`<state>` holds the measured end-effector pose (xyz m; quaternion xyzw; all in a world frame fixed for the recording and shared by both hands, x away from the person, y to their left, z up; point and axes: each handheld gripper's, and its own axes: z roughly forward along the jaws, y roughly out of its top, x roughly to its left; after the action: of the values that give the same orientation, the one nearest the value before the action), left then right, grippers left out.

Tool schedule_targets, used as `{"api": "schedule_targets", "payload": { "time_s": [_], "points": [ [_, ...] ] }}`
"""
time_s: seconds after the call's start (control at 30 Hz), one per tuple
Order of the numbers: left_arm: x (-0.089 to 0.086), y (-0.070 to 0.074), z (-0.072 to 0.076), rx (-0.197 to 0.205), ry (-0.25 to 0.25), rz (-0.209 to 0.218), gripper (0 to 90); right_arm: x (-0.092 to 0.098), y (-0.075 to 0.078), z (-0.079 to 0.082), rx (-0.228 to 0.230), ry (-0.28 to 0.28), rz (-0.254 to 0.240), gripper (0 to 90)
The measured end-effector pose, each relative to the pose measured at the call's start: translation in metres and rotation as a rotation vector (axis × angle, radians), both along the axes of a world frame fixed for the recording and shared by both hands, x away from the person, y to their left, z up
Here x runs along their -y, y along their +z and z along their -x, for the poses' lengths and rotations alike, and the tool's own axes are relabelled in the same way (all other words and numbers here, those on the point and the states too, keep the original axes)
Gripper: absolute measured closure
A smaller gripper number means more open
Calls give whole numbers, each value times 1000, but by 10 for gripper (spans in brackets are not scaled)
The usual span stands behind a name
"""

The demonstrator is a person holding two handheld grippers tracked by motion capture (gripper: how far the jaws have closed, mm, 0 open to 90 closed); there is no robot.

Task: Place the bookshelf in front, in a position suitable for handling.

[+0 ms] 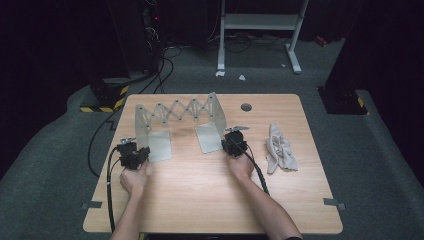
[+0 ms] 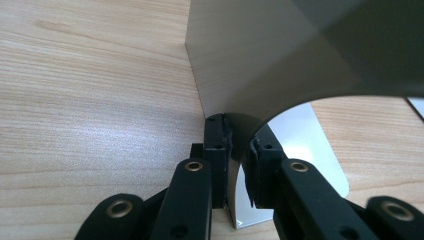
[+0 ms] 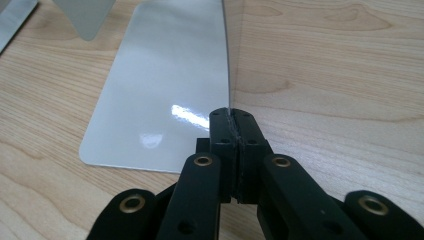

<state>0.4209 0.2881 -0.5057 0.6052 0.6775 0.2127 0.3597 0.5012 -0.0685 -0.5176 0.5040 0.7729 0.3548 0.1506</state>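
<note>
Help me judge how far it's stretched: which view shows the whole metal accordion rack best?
The high view: the rack shows whole, lattice spread between both end plates. The left gripper view shows one upright end plate up close; the right gripper view shows the other's thin edge and its flat foot.

High view looks down over the table — gripper views sit close (sharing its metal rack).
</note>
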Motion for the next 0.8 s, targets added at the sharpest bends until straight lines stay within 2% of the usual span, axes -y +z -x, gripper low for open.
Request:
{"api": "schedule_targets", "payload": {
  "time_s": [0.13, 0.4, 0.8],
  "points": [
    [0, 1, 2, -8, -27, -20, 820, 5, 0, 4, 9, -7, 10, 898],
    [8, 2, 5, -11, -74, -18, 828, 24, 0, 19, 19, -18, 28, 900],
    [29, 2, 11, -6, -167, -34, 828, 56, -1, 39, 13, -47, -13, 898]
  ]
}}
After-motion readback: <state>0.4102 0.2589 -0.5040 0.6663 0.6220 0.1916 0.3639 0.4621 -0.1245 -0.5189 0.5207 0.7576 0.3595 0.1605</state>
